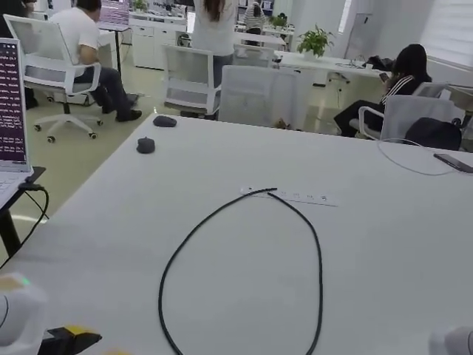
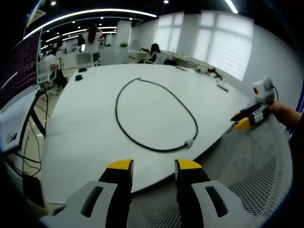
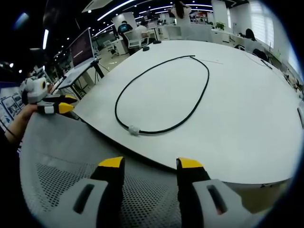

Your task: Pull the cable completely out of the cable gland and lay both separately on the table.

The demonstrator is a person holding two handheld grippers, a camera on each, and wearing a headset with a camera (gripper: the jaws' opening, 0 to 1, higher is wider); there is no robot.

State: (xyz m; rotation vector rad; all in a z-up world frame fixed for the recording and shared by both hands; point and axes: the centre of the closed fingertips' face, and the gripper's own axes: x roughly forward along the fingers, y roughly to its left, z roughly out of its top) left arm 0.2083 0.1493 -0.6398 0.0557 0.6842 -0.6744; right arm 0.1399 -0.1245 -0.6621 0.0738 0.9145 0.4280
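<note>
A black cable (image 1: pixel 318 251) lies in a big loop on the white table (image 1: pixel 384 296). Its small pale cable gland (image 2: pixel 189 141) sits on the cable at the near side of the loop, close to the table's front edge; the same gland (image 3: pixel 134 129) appears in the right gripper view. My left gripper (image 2: pixel 153 166) hovers open short of the table edge, with nothing between its yellow-tipped jaws. My right gripper (image 3: pixel 151 164) is likewise open and holds nothing, off the table's near edge. In the head view the left gripper (image 1: pixel 70 336) peeks in at the bottom left.
A mesh chair back (image 3: pixel 61 175) lies under both grippers. Two dark mice (image 1: pixel 145 146) rest at the table's far left, a laptop (image 1: pixel 11 111) stands left, a phone (image 1: pixel 452 161) lies far right. Seated people and chairs fill the room behind.
</note>
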